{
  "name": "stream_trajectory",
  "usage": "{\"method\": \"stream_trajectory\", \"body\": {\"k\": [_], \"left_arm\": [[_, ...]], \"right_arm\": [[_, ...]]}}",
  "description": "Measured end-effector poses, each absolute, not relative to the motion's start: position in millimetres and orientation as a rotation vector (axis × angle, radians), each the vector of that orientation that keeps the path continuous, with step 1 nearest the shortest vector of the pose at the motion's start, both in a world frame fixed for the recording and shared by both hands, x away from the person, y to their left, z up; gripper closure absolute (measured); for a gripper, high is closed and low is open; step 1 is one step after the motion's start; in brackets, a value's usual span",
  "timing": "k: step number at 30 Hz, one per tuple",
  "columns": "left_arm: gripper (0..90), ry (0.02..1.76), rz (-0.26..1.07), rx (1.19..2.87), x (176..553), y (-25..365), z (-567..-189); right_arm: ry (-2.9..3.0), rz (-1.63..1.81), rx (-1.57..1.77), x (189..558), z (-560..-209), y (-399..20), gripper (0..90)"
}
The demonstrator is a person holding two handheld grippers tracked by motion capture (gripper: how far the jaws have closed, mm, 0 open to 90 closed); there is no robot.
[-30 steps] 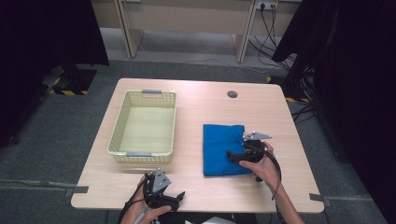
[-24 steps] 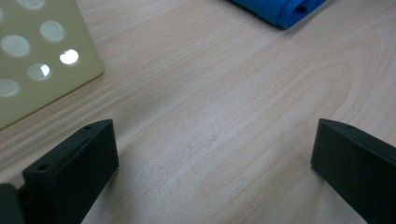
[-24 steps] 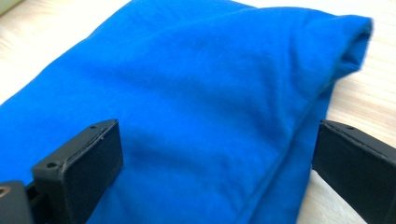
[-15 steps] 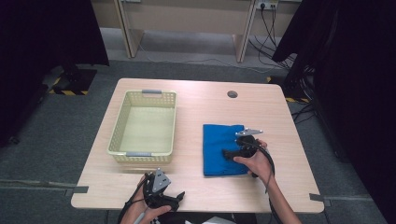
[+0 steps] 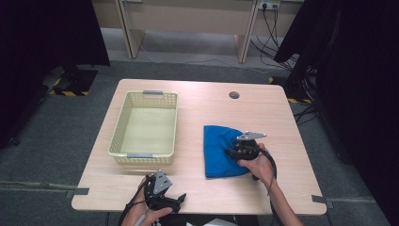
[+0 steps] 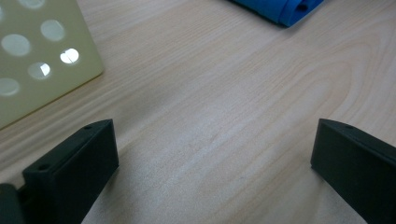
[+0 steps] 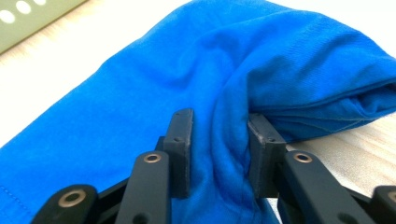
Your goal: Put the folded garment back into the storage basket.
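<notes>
Two claws are seen, and the coming move depends on the right claw (image 7: 218,154). A ridge of the blue cloth (image 7: 196,93) is pinched between its jaws, which have just been closing on the fabric. The cloth lies folded on the right half of the tabletop (image 5: 197,188), its long axis running away from the person, and it is gripped at its right edge. The cream basket (image 5: 145,123) stands to the left of the cloth, apart from it, so a carry to the left is probably needed. The left claw (image 6: 210,158) is held spread and empty over bare wood at the near edge. Grey floor and dark curtains surround the tabletop.
</notes>
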State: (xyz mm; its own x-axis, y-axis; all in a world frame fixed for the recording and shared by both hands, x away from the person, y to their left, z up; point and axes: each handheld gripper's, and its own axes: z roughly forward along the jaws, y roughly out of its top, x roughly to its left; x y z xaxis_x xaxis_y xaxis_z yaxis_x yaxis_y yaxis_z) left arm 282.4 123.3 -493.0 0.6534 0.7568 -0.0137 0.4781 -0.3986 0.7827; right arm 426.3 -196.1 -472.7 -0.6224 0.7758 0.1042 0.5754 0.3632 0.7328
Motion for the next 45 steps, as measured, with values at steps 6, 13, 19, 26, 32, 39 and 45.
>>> {"method": "stream_trajectory", "body": {"k": [6,13,19,26,32,39,45], "left_arm": [[0.0,0.956,0.442,2.072,282,124,-493],[0.0,0.957,0.441,2.074,282,124,-493],[0.0,0.958,0.442,2.072,282,124,-493],[0.0,0.959,0.445,2.069,283,123,-493],[0.0,0.958,0.445,2.067,282,124,-493],[0.0,0.956,0.446,2.065,282,124,-494],[0.0,0.956,0.446,2.064,282,124,-494]], "right_arm": [[2.35,1.136,1.179,424,-469,-197,68.2],[2.293,1.201,1.135,420,-448,-200,68.9],[2.264,1.241,1.1,417,-432,-200,69.0],[2.256,1.256,1.076,415,-424,-199,69.0],[2.229,1.29,1.063,415,-410,-199,69.1],[2.21,1.319,1.033,416,-392,-196,69.0],[2.201,1.338,1.011,418,-377,-190,69.0]]}}
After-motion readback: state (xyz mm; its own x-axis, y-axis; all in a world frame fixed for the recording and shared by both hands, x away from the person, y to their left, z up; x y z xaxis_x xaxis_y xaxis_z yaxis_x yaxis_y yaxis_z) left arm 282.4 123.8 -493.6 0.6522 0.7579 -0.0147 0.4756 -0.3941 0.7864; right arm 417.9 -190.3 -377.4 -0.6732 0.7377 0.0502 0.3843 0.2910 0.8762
